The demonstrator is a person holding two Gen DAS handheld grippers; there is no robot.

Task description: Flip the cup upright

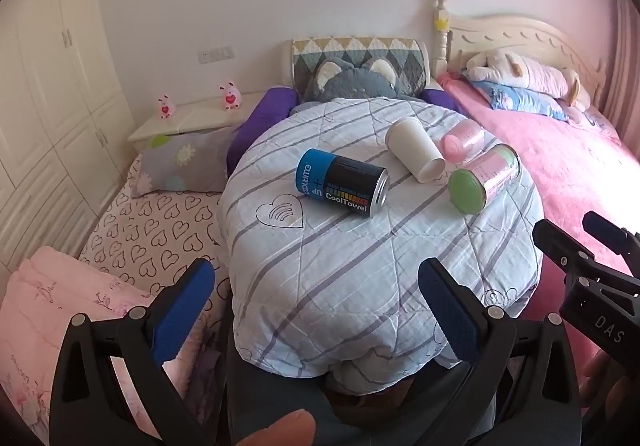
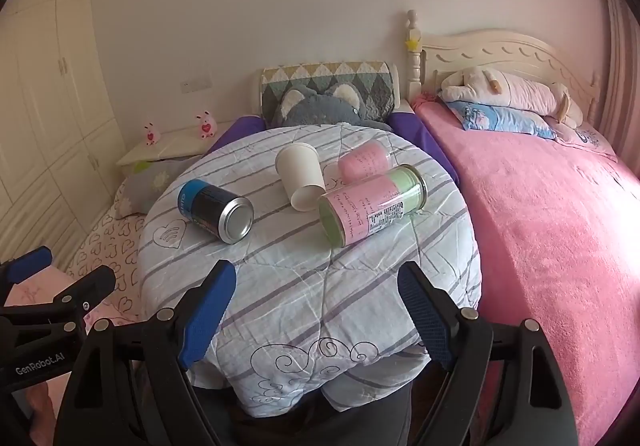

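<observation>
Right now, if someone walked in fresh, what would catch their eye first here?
Probably the four containers lying tipped over on the striped quilt: a blue-and-black can at left, a white paper cup in the middle, a pink-and-green jar beside it, a pink one behind. Both grippers sit open, short of them.

The cup [image 2: 301, 177] is plain white. Left of it lies a can [image 1: 343, 181] in blue and black with a rainbow-coloured strip and a silver end. To the right, one jar [image 2: 374, 203] is pink and pale green with a green lid; the farther jar [image 2: 364, 163] is pink. The quilt [image 1: 360, 266] under them is pale blue-white with grey stripes. The blanket [image 2: 540, 238] at right is pink. Both tongs carry blue pads [image 1: 182, 310].
</observation>
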